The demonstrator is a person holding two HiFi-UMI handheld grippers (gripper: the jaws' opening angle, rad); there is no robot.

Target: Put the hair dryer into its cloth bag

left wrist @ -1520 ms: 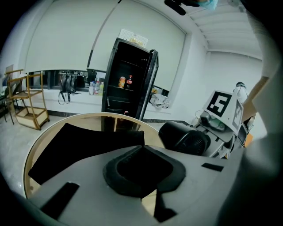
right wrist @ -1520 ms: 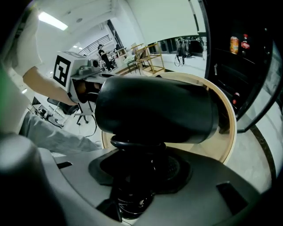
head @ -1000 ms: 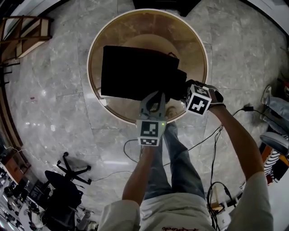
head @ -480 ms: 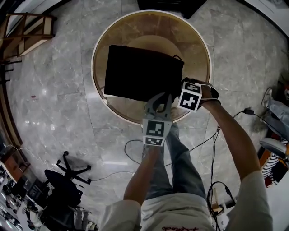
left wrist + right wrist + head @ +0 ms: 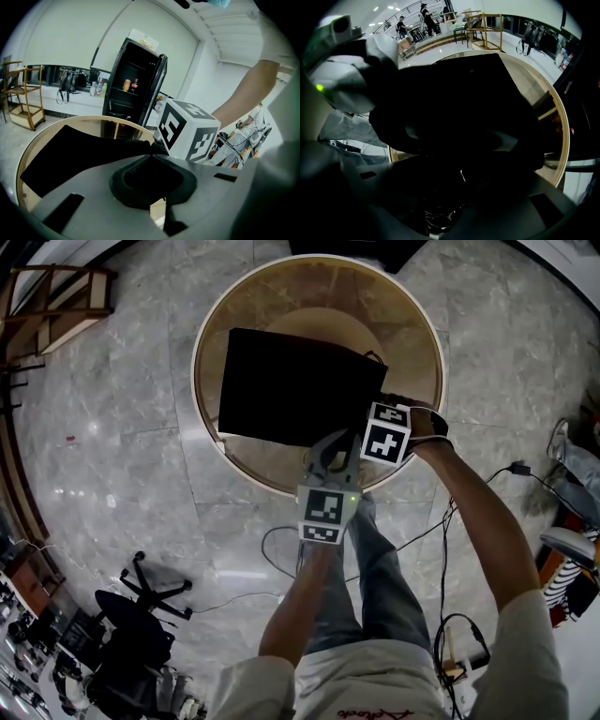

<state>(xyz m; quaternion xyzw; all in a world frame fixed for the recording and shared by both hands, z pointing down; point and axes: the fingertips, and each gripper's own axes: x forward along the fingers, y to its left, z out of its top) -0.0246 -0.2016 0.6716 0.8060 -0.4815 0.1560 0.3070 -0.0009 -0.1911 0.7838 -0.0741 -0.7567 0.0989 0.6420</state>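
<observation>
left gripper [image 5: 151, 157] is pinching the edge of the limp cloth bag [image 5: 291, 390] on the round table [image 5: 417, 324]. right gripper [image 5: 459, 154] is clamping the hair dryer [image 5: 440, 206] at the bag mouth; judged rigid, smooth, weighty: hold its handle.

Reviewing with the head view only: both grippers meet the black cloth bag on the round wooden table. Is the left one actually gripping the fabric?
Observer: Yes. The left gripper view shows the left gripper pinching the black cloth bag by its raised edge.
Operator: And the right gripper?
Observer: Its own view is very dark, but it shows the right gripper closed around what looks like the black hair dryer, with a looped cord bundled between the jaws.
</observation>
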